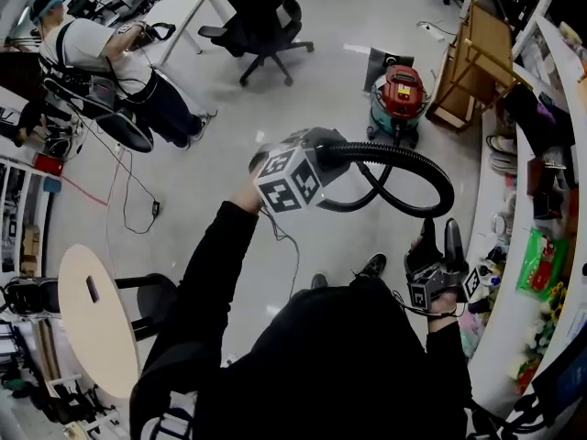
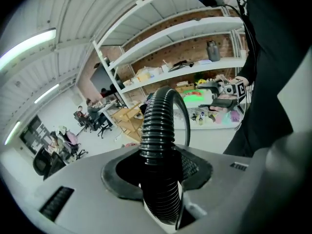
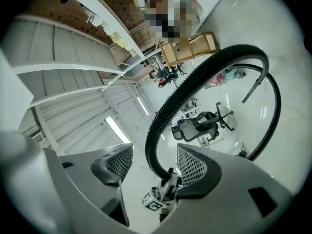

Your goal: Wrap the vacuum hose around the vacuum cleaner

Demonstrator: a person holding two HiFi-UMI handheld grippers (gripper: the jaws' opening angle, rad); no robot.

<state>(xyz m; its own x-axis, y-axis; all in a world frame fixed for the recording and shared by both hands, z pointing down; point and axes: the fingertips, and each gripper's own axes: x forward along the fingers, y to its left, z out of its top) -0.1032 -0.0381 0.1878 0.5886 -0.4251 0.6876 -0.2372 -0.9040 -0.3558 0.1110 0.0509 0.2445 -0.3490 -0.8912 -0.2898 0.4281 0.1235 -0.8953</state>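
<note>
1. Black sleeves (image 1: 206,273) and a dark torso fill the bottom of the head view. Both arms reach forward over a pale grey floor (image 1: 211,154).
2. At the centre of the picture is the left gripper (image 1: 332,152), raised, with its marker cube facing the camera. It is clamped on the vacuum hose (image 1: 417,168). In the left gripper view the ribbed black tube sits pinched between the two jaws, which are partly closed around it.
3. From that grip the hose arches wide to the right and curves down. It then loops back through the air and crosses over itself once.
4. The right gripper (image 1: 440,235) is lower down, at the right edge of the torso, and points upward. Its jaws are spread wide. In the right gripper view the two mesh pads stand well apart with nothing pressed between them. The hose arch and the left gripper's marker cube show through the gap, farther off.
5. The vacuum cleaner (image 1: 401,94) has a red top and a teal body. It stands on the floor at upper right, well apart from both grippers. The loop of hose is held in the air in front of it, not around its body. A wooden frame (image 1: 472,62) leans just beside it.
6. A black office chair (image 1: 261,21) stands at the top. Another person (image 1: 101,58) in a white shirt sits at upper left. A round beige tabletop (image 1: 96,319) is at lower left, and cluttered white shelves (image 1: 550,273) run along the right.
</note>
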